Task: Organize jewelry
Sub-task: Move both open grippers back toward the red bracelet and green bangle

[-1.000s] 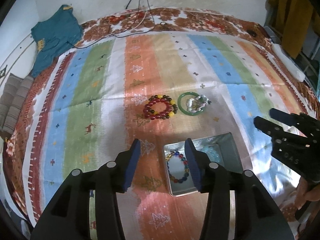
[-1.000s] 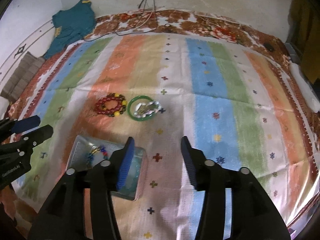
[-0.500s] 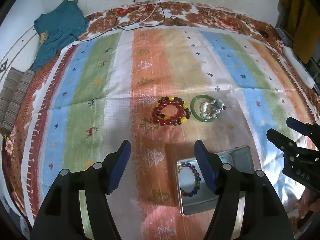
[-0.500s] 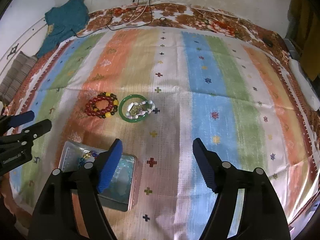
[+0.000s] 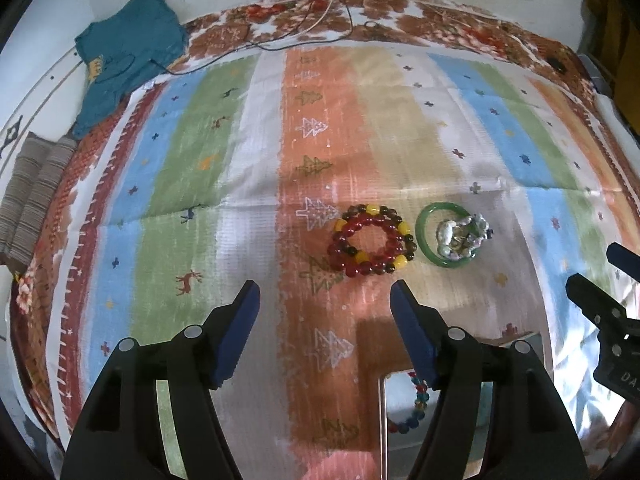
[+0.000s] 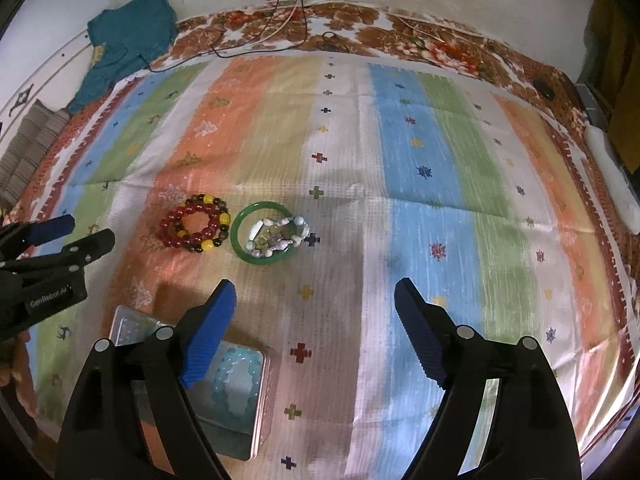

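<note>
left wrist view: left gripper (image 5: pixel 324 300) spread, empty; red-and-yellow bead bracelet (image 5: pixel 372 240) on the striped cloth (image 5: pixel 200 160), just far-right of its tips; green bangle (image 5: pixel 446 236) further right.
right wrist view: right gripper (image 6: pixel 314 300) empty, jaws opening; bangle far-left, bracelet beyond it; tin (image 6: pixel 240 400) near-left. left gripper judged nearer the bracelet.

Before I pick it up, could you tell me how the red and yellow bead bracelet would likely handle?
The red and yellow bead bracelet is strung from separate beads, so it will probably sag. Its glossy round beads may slip between flat fingers. Pushed, it should slide, not roll.
</note>
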`<state>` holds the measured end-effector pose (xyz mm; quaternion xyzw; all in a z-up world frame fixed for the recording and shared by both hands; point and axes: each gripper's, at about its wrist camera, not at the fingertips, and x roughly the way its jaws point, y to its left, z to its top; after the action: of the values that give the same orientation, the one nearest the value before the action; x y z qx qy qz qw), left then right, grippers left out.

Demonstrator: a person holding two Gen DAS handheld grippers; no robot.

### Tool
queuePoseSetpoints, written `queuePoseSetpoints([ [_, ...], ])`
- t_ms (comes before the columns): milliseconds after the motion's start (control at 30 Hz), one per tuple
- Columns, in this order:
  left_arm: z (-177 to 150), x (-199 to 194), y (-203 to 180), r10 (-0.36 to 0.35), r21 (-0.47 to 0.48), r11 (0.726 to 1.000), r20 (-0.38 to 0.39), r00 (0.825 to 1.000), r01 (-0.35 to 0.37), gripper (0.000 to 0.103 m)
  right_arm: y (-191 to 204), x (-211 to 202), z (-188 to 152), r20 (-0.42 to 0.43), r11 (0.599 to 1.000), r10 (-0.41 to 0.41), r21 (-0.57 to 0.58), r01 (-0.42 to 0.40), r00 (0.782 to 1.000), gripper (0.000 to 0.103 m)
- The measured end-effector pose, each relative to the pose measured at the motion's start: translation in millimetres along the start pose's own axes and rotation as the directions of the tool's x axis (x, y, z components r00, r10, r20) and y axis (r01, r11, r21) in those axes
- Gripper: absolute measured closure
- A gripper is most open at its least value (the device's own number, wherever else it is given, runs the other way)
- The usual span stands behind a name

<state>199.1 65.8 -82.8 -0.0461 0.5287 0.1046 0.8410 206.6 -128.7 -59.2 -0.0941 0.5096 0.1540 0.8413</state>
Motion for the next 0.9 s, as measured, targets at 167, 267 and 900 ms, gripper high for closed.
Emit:
queuePoseSetpoints([
  [167, 6.4, 8.2, -0.9, -0.001, 0.004, 1.0, -0.008, 1.0, 0.001, 0.035, 0.7, 8.0, 3.9, -0.019, 1.0, 0.006, -0.019, -0.006, 1.0, 0.021],
  [267, 8.5, 13.5, -3.7, 0.001, 0.015, 1.0, -0.016, 1.0, -0.001, 0.034, 1.1, 10.8, 7.7, -0.019, 1.0, 0.008, -0.02, -0.008, 1.0, 0.021],
  [900, 19.8, 55.2, -0.6, -0.028, 0.016, 0.999, -0.096, 0.995, 0.03, 0.034, -2.0, 50.9, 21.9, -0.071, 1.0, -0.005, -0.014, 0.004, 0.997, 0.021],
])
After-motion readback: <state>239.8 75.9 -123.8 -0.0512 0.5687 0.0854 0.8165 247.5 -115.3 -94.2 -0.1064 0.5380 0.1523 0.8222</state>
